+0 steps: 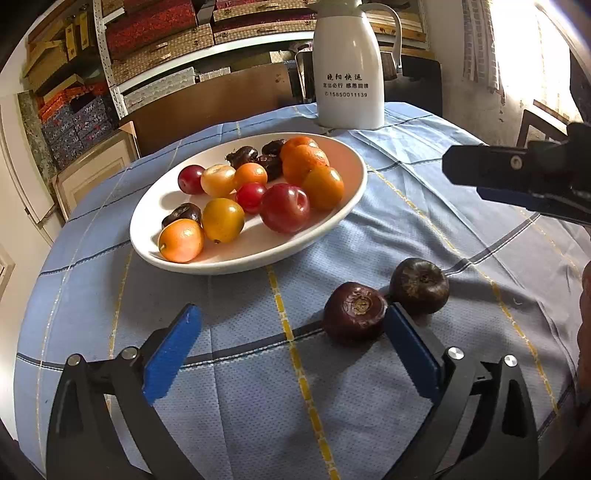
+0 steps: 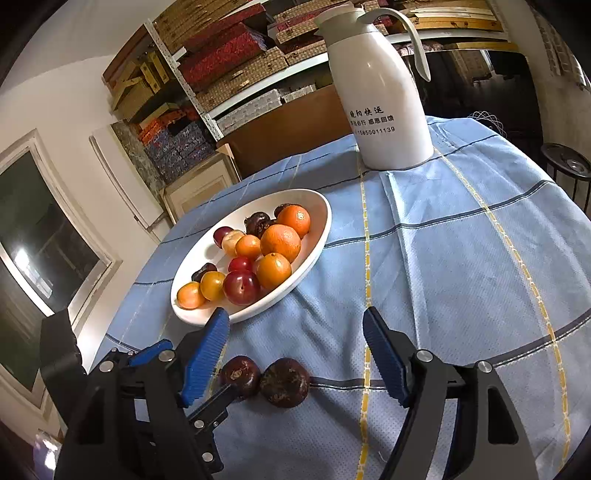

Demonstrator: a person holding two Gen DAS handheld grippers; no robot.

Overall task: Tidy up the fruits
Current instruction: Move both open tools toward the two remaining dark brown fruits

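Behind the desk (image 1: 110, 295) I see white shelving (image 1: 107, 66) stacked with patterned boxes (image 1: 155, 22) — sunlight glaring through a window (image 1: 517, 48) at right.

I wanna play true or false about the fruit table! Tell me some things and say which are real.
1. Two dark brown round fruits lie on the blue checked tablecloth, outside the dish. True.
2. The white oval dish is empty. False: it holds orange, yellow, red and dark fruits.
3. A white jug with a handle stands behind the dish. True.
4. The left gripper squeezes a dark fruit. False: its jaws are wide open; the fruit sits by one jaw.
5. The two dark fruits lie far apart. False: they sit side by side.
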